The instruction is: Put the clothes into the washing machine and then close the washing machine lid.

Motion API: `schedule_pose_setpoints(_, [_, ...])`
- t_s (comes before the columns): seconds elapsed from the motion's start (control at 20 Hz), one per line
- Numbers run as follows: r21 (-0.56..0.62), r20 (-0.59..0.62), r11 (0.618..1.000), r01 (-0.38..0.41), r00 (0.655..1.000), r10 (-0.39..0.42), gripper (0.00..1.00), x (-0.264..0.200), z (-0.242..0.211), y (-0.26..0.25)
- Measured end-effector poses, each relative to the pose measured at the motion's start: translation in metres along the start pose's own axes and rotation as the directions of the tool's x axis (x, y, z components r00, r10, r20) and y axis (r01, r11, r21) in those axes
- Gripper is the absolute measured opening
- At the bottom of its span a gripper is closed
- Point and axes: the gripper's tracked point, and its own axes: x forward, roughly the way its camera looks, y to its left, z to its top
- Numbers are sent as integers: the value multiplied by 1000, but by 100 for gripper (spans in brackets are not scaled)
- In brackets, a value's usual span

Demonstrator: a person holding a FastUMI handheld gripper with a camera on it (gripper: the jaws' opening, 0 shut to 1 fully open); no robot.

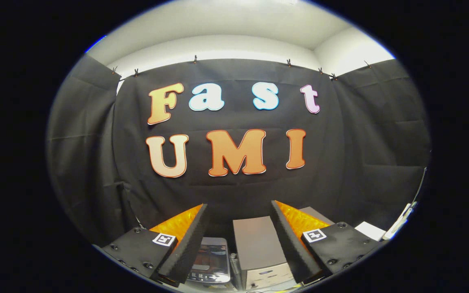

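Gripper (238, 228) fingers stand wide apart, gripping nothing; each finger (187, 248) has a black ribbed pad facing inward, an orange side facing outward, and a black mount bearing a small square marker (164, 239).

Between the fingers and below them sits the washer (259, 248), a small grey box-like machine seen from above, with its flat grey top reaching toward the wall and a lighter front face nearest the camera. Whether its lid is open or closed cannot be told from this angle. Just left of it, partly behind the left finger, is a darker glossy panel (212, 260) with a row of small controls along its near edge; what it belongs to is unclear. A narrow metal part (234, 264) stands between that panel and the washer.

Beyond the right finger, another grey slab (318, 215) peeks out, and further right lie a white sheet (371, 230) and a white cable (401, 221).

Past all this hangs the black cloth wall (96, 162), clipped along its top, with a white ceiling (234, 24) above.
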Motion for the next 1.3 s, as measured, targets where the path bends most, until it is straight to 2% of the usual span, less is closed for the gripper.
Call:
schedule_pose_setpoints(0.3, [-23, 51, 999, -24, 998, 25, 98, -13, 13, -4])
schedule_pose_setpoints(0.7, [-38, 52, 998, -57, 997, 59, 98, -7, 9, -1])
schedule_pose_setpoints(1.3, [-36, 73, 998, -47, 996, 49, 98, -13, 11, -6])
